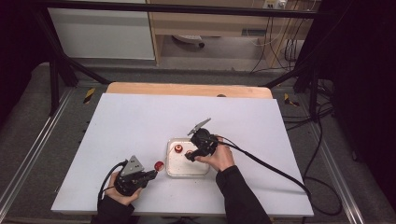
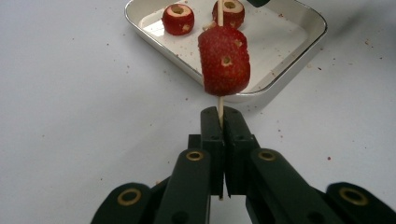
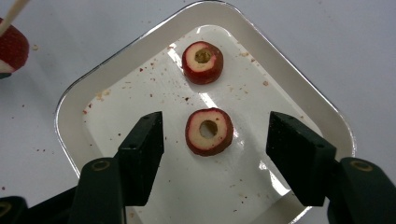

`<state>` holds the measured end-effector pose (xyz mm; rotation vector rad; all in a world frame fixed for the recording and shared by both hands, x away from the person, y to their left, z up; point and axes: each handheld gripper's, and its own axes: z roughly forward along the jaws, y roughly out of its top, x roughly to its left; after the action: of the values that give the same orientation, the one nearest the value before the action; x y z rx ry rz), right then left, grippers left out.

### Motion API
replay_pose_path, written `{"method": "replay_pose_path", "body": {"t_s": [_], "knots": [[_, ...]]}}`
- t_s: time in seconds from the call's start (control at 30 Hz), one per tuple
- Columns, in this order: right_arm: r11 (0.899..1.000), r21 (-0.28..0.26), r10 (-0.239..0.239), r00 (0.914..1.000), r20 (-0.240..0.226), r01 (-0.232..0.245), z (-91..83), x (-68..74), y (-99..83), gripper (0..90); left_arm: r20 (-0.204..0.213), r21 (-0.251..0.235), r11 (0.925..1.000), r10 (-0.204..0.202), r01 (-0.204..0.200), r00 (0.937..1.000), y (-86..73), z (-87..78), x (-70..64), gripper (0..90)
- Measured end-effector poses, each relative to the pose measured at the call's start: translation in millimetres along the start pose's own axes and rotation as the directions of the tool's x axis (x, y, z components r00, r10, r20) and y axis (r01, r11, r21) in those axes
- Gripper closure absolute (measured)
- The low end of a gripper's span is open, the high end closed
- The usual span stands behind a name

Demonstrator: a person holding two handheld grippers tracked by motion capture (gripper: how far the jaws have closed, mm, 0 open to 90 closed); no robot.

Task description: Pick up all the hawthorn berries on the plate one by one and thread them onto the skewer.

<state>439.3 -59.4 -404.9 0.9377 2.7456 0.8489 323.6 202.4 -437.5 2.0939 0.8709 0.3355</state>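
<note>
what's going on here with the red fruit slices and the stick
A person is threading cored red fruit slices onto a thin wooden skewer. The left hand-held gripper is shut on the skewer, which already carries one slice, held beside the white tray. The right hand-held gripper hangs open over the tray, its jaws either side of the nearer slice. A second slice lies beyond it.

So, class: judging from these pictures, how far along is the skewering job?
Done: one red fruit piece is threaded on the thin wooden skewer, held by the left gripper. In hand: the open right gripper straddles one cored red slice. Left: that slice and the second in the white square tray.
</note>
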Motion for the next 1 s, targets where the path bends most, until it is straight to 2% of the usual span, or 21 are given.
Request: {"method": "replay_pose_path", "body": {"t_s": [0.13,0.33,0.47,0.67,1.0], "knots": [[0.999,0.044,0.016,0.9998,-0.015,-0.015,4.6,-0.7,7.1,41.4,-0.001,0.001,1.0000,0.000,0.000,1.0000,-0.1,0.1,0.4,88.0],[0.994,0.108,0.013,0.9994,-0.031,-0.009,11.0,-3.9,14.2,46.7,0.000,0.004,1.0000,0.001,-0.001,1.0000,-0.3,0.7,0.3,87.9],[0.992,0.126,0.035,0.9987,-0.038,-0.030,14.4,-5.5,14.9,50.4,0.000,0.005,1.0000,0.000,0.000,1.0000,-0.5,0.9,0.5,88.0],[0.989,0.145,0.022,0.9984,-0.051,-0.014,18.7,-7.4,14.5,51.8,0.000,0.008,1.0000,-0.001,0.001,1.0000,-0.5,1.5,0.3,88.0],[0.987,0.157,0.032,0.9974,-0.064,-0.021,21.7,-8.6,14.7,57.5,0.001,0.011,0.9999,0.002,-0.002,1.0000,-0.7,1.9,0.4,88.0]]}}
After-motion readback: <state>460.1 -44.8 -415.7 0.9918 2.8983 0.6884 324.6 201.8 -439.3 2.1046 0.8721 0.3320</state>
